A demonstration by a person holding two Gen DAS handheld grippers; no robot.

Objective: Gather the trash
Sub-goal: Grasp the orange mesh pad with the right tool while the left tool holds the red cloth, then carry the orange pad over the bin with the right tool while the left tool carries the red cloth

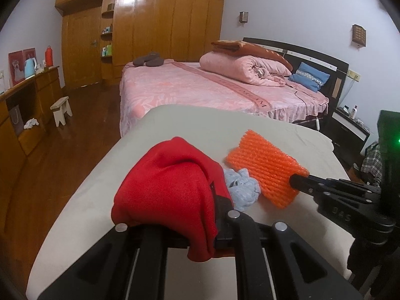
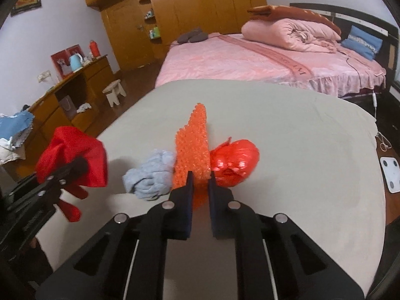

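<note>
My left gripper is shut on a red cloth that drapes over its fingers; it also shows in the right wrist view, held above the beige table. My right gripper is shut on an orange foam net, held on edge; in the left wrist view the orange foam net hangs from the right gripper. A crumpled light-blue tissue wad lies between the two grippers. A crumpled red plastic bag lies just right of the net.
A pink bed with a rolled quilt stands beyond the table. A wooden dresser with a kettle lines the left wall, a small stool beside it. A white scale lies on the floor at right.
</note>
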